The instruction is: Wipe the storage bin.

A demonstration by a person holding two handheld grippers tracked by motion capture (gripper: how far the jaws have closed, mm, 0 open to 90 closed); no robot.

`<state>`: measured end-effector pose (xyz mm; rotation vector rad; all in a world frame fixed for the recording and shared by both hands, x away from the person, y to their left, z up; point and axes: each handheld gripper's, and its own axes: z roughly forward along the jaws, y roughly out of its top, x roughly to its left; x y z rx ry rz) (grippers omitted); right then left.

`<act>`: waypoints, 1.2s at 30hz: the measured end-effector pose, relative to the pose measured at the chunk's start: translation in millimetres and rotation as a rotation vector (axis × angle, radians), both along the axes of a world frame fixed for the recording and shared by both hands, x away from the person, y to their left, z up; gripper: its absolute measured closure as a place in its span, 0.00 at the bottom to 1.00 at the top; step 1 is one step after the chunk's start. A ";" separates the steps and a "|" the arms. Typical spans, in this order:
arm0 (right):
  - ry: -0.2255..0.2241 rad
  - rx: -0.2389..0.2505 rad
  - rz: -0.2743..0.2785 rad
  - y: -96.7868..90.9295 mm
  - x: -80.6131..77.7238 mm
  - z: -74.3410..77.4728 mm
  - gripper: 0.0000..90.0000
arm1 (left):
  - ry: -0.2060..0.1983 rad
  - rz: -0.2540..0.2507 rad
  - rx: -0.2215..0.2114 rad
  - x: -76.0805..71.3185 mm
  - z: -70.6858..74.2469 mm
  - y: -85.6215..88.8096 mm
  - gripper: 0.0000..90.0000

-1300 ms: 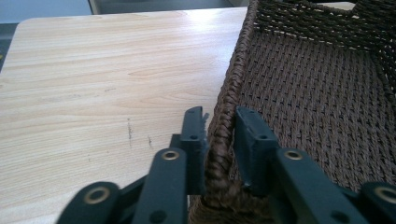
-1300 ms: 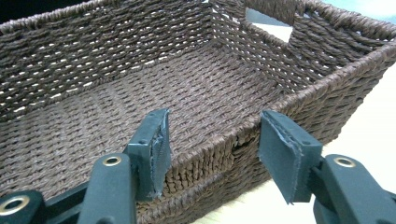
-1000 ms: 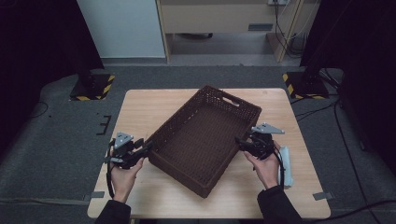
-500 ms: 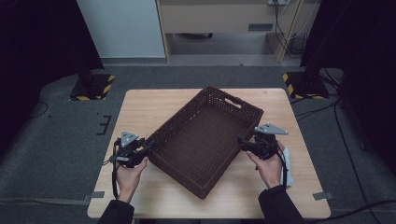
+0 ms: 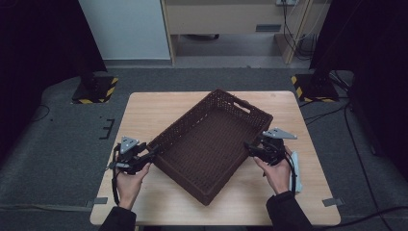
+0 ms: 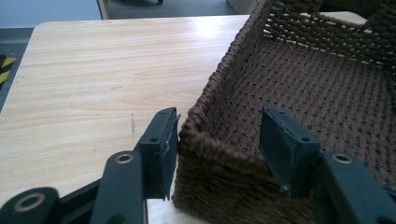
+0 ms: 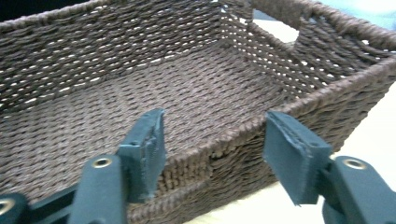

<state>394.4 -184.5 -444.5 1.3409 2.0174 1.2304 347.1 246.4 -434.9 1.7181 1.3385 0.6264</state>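
Wicker basket (image 5: pixel 211 144) rim sits between both hands' just-opened jaws.

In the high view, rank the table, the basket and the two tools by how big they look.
1. Table, largest.
2. Basket.
3. Left tool and right tool: they look about alike, so no ranking between them.

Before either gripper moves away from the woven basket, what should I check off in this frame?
1. Left gripper released: ok, its jaws have just been opening and straddle the wall of the woven basket.
2. Right gripper released: ok, pads stand off the rim.
3. Basket flat on the table: ok.
4. Basket empty: ok.
5. Basket square to the table: not ok, it lies diagonally.
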 end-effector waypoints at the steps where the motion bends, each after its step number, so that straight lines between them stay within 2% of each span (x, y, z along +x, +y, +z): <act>1: -0.002 -0.006 -0.001 0.5 -1.0 0.4 0.44 | -0.007 0.002 0.013 -1.8 0.6 -0.6 0.48; 6: -0.008 -0.021 -0.009 2.5 -4.4 1.2 0.44 | 0.007 -0.003 0.001 -5.9 0.0 -5.7 0.46; 8: -0.002 -0.013 -0.009 2.2 -3.9 1.5 0.43 | 0.010 0.009 0.018 -4.1 -0.9 -9.3 0.45; 9: 0.005 -0.012 -0.006 1.5 -3.6 2.3 0.42 | 0.014 0.010 0.015 -2.7 -1.1 -9.1 0.46; 12: -0.013 -0.010 -0.027 -1.6 -3.4 5.3 0.38 | 0.016 0.008 0.010 0.4 -1.6 -7.8 0.46; 15: -0.015 -0.007 -0.044 -5.0 -1.6 5.4 0.37 | 0.007 0.009 0.024 11.7 -3.1 -6.3 0.47; 18: -0.004 -0.016 -0.045 -5.5 -0.2 1.4 0.37 | 0.009 0.009 0.006 16.8 -3.3 -3.3 0.47; 20: -0.013 -0.019 -0.047 -5.3 -1.0 0.7 0.37 | 0.015 0.005 0.000 16.5 -2.9 -2.5 0.47; 22: -0.013 -0.018 -0.043 -5.8 -1.4 0.4 0.37 | 0.020 -0.004 -0.039 10.1 -1.7 -0.5 0.49; 23: -0.008 -0.012 -0.045 -5.9 -1.8 0.1 0.37 | 0.015 -0.003 -0.040 7.0 -1.0 -0.8 0.49; 26: -0.002 -0.008 -0.055 -5.4 -2.8 0.3 0.38 | 0.004 -0.009 -0.035 -0.9 0.5 -4.6 0.48; 28: -0.001 -0.013 -0.057 -4.9 -3.3 0.6 0.38 | 0.014 -0.016 -0.033 -3.0 -0.5 -8.9 0.47; 31: 0.002 -0.007 -0.055 -5.2 -3.4 0.9 0.37 | 0.026 -0.031 -0.028 -0.4 -4.4 -15.6 0.47; 34: 0.013 -0.008 -0.052 -6.7 -3.1 3.7 0.35 | 0.019 -0.024 -0.001 2.2 -4.3 -17.3 0.46; 36: 0.000 -0.018 -0.060 -8.7 -2.9 5.6 0.35 | 0.020 -0.025 -0.002 3.7 -4.5 -16.3 0.47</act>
